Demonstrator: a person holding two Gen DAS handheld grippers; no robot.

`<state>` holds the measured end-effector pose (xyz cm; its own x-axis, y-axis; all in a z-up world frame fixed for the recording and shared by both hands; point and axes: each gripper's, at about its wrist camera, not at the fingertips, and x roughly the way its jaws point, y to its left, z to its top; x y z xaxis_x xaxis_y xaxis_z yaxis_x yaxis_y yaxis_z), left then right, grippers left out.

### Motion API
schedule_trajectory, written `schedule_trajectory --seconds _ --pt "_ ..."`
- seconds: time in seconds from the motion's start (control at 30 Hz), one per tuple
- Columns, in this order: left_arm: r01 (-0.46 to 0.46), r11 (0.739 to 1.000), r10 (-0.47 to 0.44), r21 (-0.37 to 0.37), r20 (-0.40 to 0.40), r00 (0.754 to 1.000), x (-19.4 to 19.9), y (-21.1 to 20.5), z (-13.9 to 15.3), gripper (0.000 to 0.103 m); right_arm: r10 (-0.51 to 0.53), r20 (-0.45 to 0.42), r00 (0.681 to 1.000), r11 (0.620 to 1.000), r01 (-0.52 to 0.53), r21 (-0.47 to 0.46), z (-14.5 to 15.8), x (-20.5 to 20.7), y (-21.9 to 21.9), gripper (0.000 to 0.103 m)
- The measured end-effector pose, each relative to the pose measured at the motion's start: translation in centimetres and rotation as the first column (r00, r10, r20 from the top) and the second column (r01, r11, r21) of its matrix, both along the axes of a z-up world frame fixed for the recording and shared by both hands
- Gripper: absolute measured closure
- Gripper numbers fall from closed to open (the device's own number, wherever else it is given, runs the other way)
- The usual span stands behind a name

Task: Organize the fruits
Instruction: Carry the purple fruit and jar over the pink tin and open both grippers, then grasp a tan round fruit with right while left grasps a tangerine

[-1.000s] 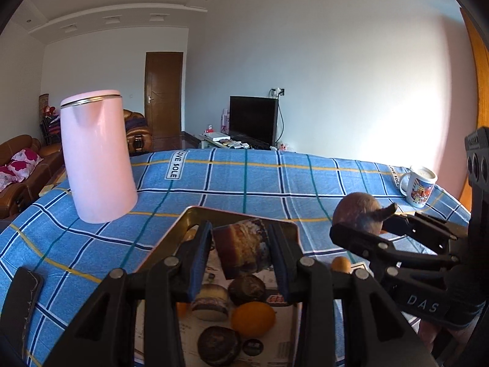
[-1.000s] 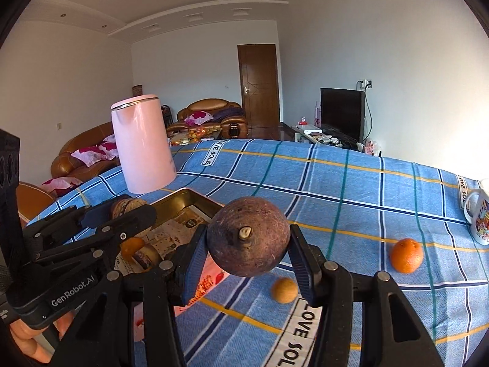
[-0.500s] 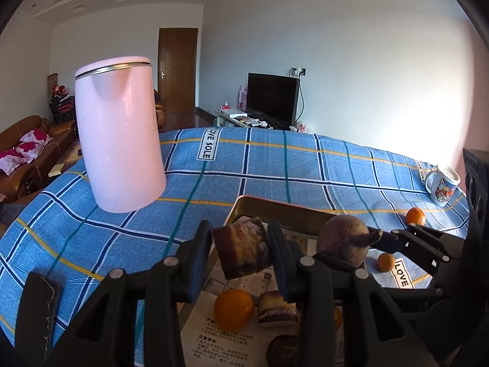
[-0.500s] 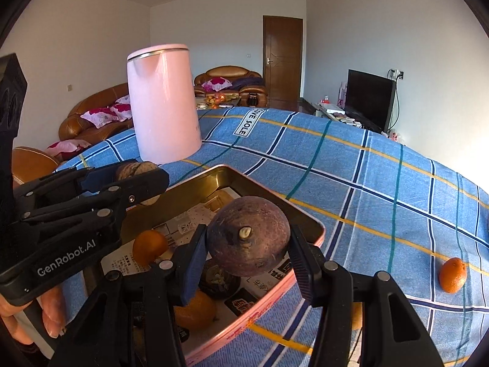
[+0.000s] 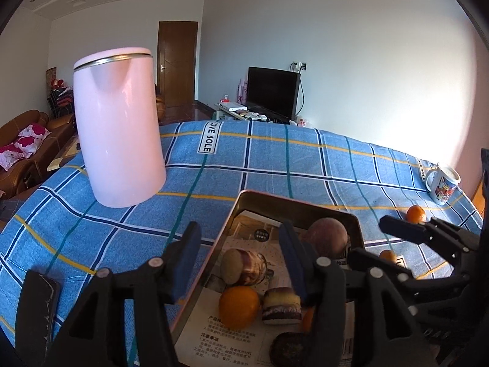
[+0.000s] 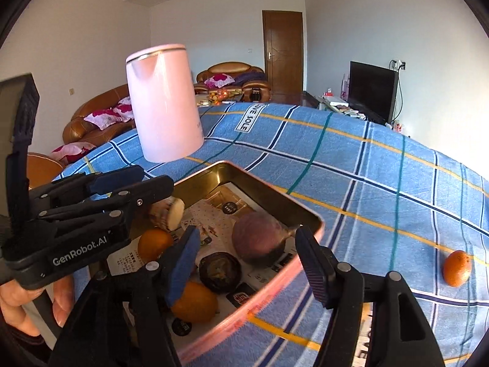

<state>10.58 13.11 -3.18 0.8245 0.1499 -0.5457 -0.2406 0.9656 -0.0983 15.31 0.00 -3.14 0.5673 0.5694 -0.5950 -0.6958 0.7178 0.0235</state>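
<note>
A metal tray [image 5: 293, 203] [image 6: 262, 185] lined with newspaper holds several fruits. A round purple fruit [image 6: 259, 241] [image 5: 327, 237] lies at its far right corner. A cut brown-purple piece [image 5: 244, 266] [image 6: 166, 211] lies at its left side. Oranges [image 5: 240, 305] [image 6: 194, 301], a dark round fruit [image 6: 218, 270] and a purple slice [image 5: 281, 305] also lie inside. My left gripper [image 5: 238, 260] is open and empty above the tray's left edge. My right gripper [image 6: 247, 260] is open and empty just above the purple fruit. Loose oranges [image 6: 457, 267] [image 5: 415, 214] lie on the cloth.
A tall pink kettle [image 5: 119, 128] [image 6: 165, 107] stands on the blue checked tablecloth [image 5: 275, 159] left of the tray. A printed mug [image 5: 443, 182] stands at the far right edge. A small orange [image 5: 388, 255] lies beside the tray. Sofas and a TV stand behind.
Both grippers opened. The left let go of the cut brown-purple piece and the right let go of the round purple fruit; both now lie in the tray.
</note>
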Motion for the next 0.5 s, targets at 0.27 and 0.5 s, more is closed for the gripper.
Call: schedule_trajectory --seconds 0.27,0.5 --pt "0.021 1.000 -0.021 0.021 0.021 1.000 -0.4 -1.7 0.8 0.027 -0.149 0.016 0.989 0.989 0.149 -0.021 0.6 1.7 -8.0 0.031" --pt "0.055 0.998 -0.055 0.042 0.012 0.998 -0.3 -3.7 1.0 0.027 -0.146 -0.071 0.987 0.982 0.136 -0.129 -1.9 3.3 -7.2 0.031"
